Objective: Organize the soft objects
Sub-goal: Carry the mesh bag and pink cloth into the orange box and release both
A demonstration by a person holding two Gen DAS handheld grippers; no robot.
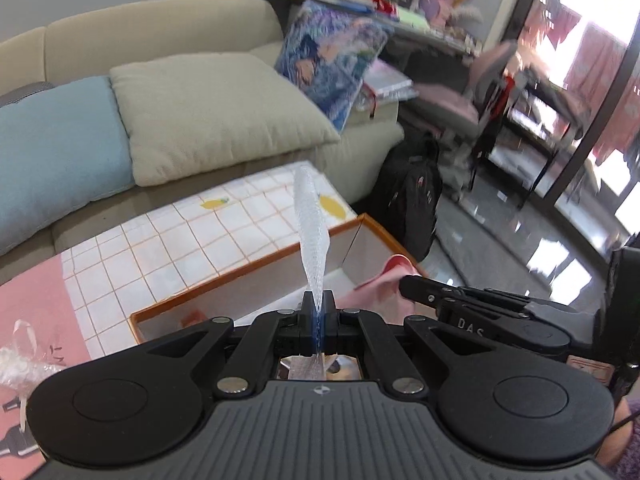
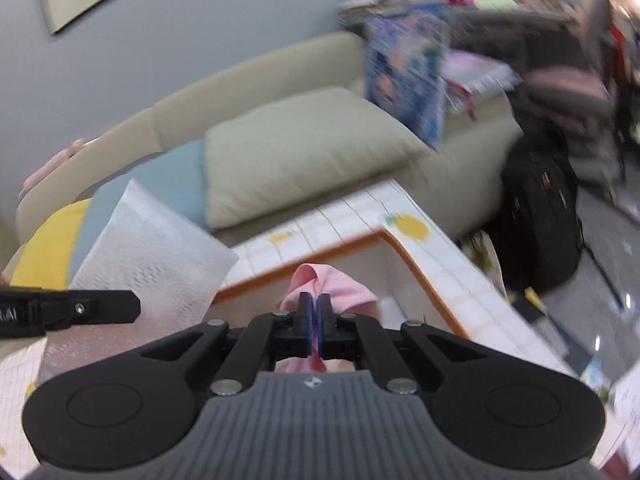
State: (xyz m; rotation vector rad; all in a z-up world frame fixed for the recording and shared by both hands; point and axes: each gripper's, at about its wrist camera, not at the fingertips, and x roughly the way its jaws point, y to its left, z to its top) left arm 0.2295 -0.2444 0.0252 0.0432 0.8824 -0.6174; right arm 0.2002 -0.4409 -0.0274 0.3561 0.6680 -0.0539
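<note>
My left gripper [image 1: 317, 304] is shut on a clear bubble-wrap sheet [image 1: 311, 226] that stands up edge-on from the jaws, held above an orange-rimmed white box [image 1: 256, 270]. The sheet also shows broadside in the right wrist view [image 2: 156, 248], with the left gripper's finger [image 2: 100, 306] in front of it. My right gripper [image 2: 315, 306] is shut on a pink cloth [image 2: 332, 286] over the same box [image 2: 404, 248]. In the left wrist view the right gripper [image 1: 416, 284] reaches in from the right with the pink cloth [image 1: 384, 280].
A checked tablecloth [image 1: 192, 236] covers the table under the box. Behind it is a beige sofa [image 1: 160, 32] with a beige cushion [image 1: 216, 112], a blue cushion [image 1: 56, 148] and a printed pillow [image 1: 332, 56]. A black backpack [image 1: 412, 196] stands on the floor. Crumpled plastic [image 1: 20, 364] lies at left.
</note>
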